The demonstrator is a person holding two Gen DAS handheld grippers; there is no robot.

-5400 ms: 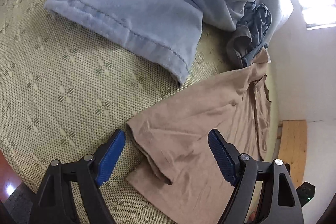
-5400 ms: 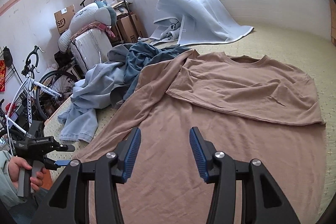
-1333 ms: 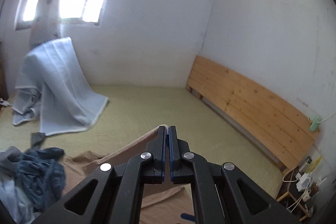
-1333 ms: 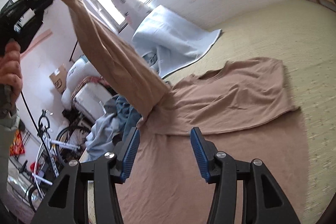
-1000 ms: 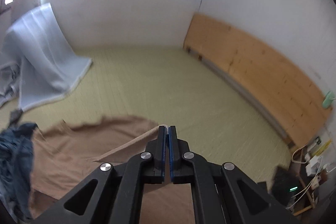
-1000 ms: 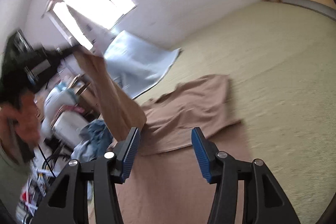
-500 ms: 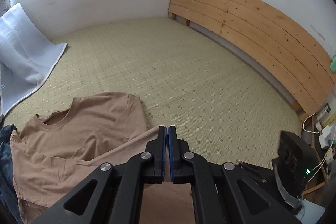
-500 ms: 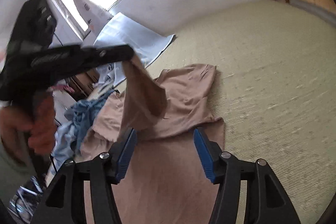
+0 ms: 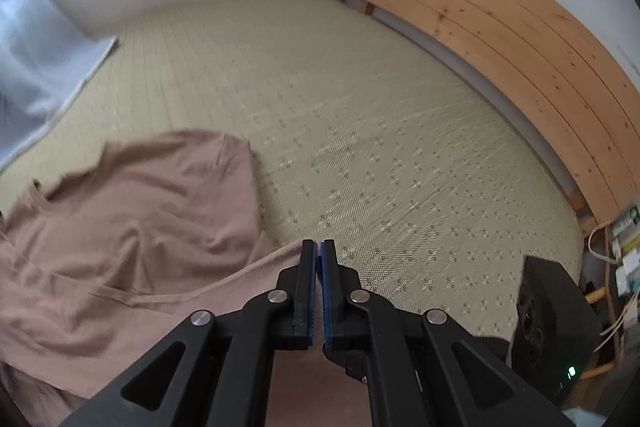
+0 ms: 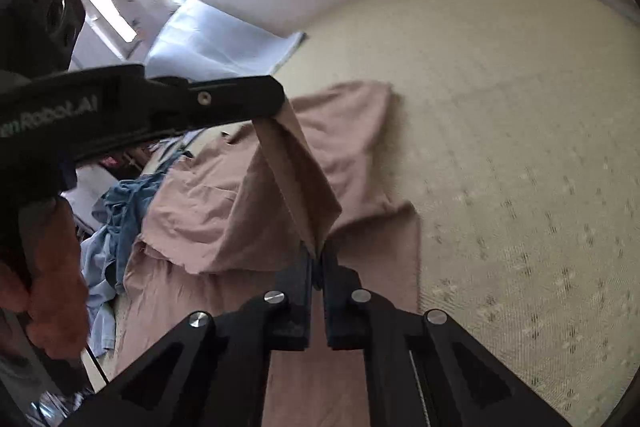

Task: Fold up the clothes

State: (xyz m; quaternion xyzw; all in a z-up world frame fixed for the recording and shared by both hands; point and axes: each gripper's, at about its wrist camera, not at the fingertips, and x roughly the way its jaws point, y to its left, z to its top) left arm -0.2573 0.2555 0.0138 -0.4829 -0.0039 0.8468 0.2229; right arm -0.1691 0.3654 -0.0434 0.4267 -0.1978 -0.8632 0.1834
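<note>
A brown T-shirt (image 9: 128, 211) lies on the woven mat, partly folded. My left gripper (image 9: 319, 247) is shut on the shirt's edge, which runs from its tips down to the left. In the right wrist view, the left gripper (image 10: 278, 107) holds a corner of the brown T-shirt (image 10: 224, 211) up above the mat. My right gripper (image 10: 318, 259) is shut on the same raised edge, lower down. The cloth hangs taut between the two grippers.
A wooden headboard (image 9: 500, 47) runs along the right wall. A pale blue blanket (image 10: 216, 43) leans at the back under the window. Blue clothes (image 10: 116, 211) are heaped to the left. A black device (image 9: 548, 323) shows at the right of the left wrist view.
My right gripper has shut on the shirt edge that hangs from the left gripper. The left gripper has carried its corner lower and across the shirt.
</note>
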